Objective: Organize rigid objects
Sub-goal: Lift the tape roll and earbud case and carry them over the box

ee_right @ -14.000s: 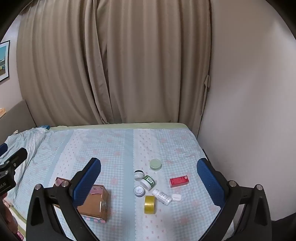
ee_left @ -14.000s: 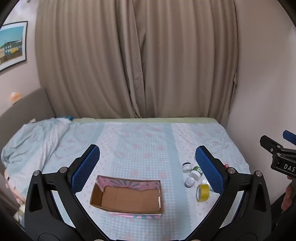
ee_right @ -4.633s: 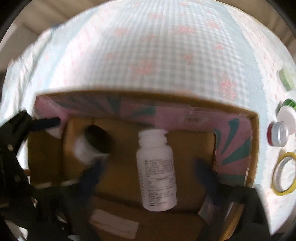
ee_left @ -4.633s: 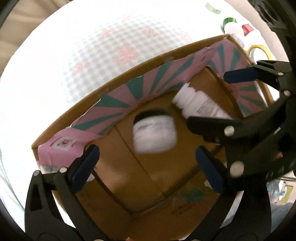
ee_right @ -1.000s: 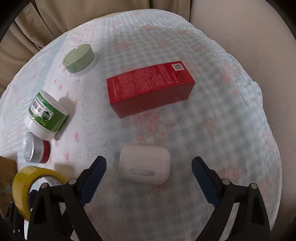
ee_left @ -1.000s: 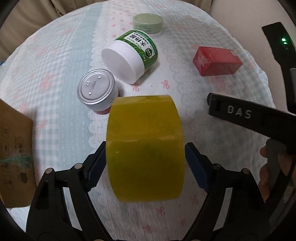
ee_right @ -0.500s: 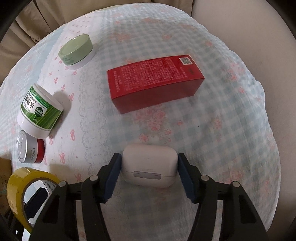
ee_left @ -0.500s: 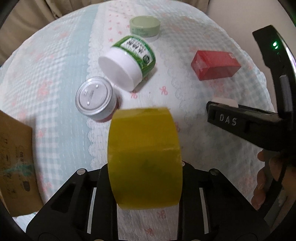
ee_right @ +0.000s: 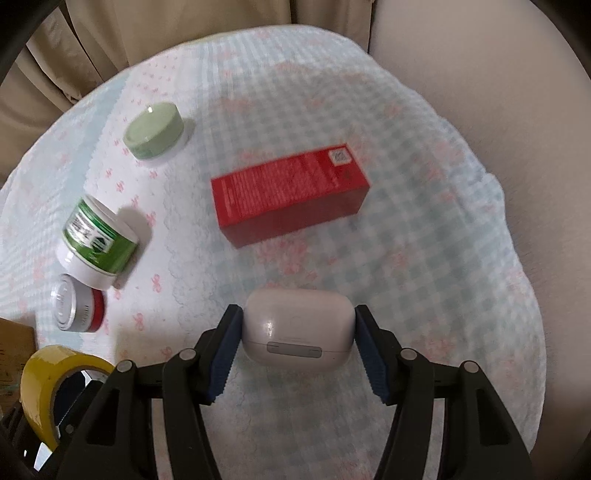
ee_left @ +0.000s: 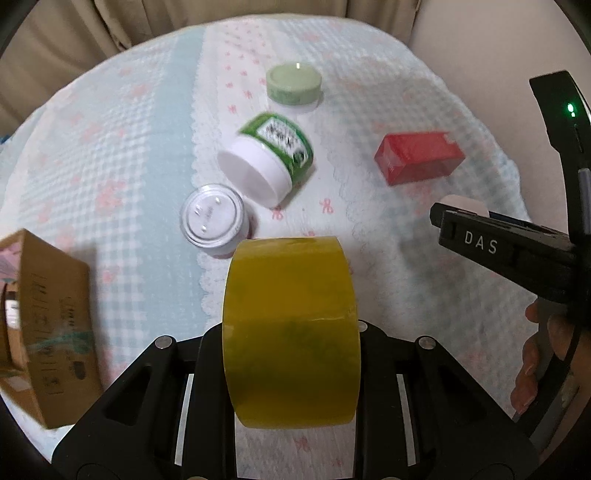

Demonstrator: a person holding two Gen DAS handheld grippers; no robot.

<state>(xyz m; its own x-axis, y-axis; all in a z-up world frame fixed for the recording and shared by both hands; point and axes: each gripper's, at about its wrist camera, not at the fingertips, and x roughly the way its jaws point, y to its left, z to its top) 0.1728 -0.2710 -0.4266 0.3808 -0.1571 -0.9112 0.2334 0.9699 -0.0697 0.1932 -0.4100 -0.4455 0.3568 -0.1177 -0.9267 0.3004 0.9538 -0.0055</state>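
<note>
My left gripper is shut on a roll of yellow tape and holds it above the bed; the roll also shows in the right wrist view. My right gripper is shut on a white earbud case, lifted off the sheet. On the checked bedsheet lie a red box, a green-labelled jar on its side, a silver-lidded red jar and a pale green-lidded jar. The cardboard box is at the left.
The bed's right edge runs along a beige wall. Beige curtains hang behind the bed. The right gripper's body and the hand holding it fill the right side of the left wrist view.
Both grippers have closed, the left on the yellow tape, the right on the earbud case, and both have lifted up and back from the sheet.
</note>
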